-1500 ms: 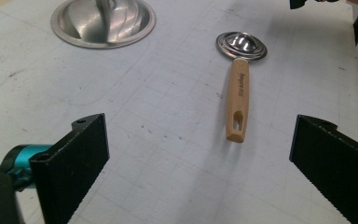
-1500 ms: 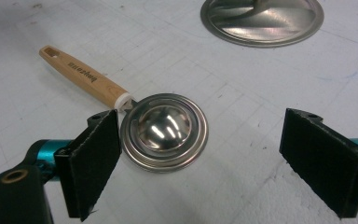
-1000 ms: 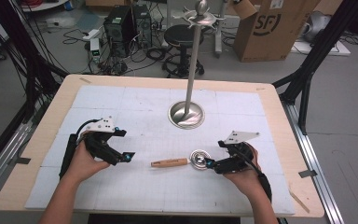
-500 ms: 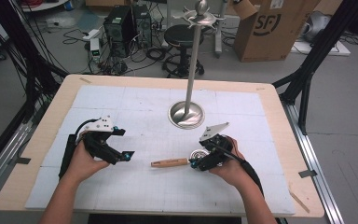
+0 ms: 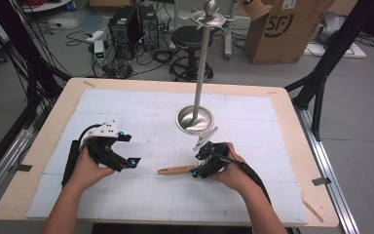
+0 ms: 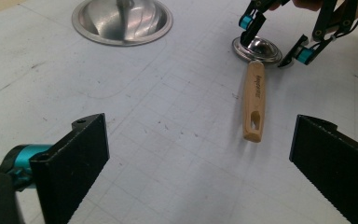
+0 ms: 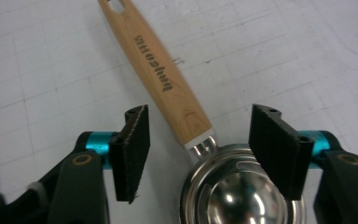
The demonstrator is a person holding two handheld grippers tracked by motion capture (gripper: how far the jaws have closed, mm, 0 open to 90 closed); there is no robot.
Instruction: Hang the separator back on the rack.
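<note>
Now the right gripper [image 5: 200, 168] is low over the tool [image 7: 200, 140], a steel round head with a wooden handle [image 5: 176, 170] that lies flat on the white mat [image 5: 141, 112], in front of the stand [image 5: 195, 118]. In the right gripper view its jaws are wide apart and stand on both sides of the place where the handle meets the head; they do not touch it yet. The left gripper [image 5: 124, 150] waits apart on the left, its jaws also wide and holding nothing.

I think the risk is in the place of the grip. One jaw seems to be above the rim of the head, the other beside the thin neck. If they close like this, one pad may catch the curved steel and slide, and the tool can turn or jump away on the smooth mat. Also, the handle is long, so a grip near the head could let the handle drop when it is lifted.
</note>
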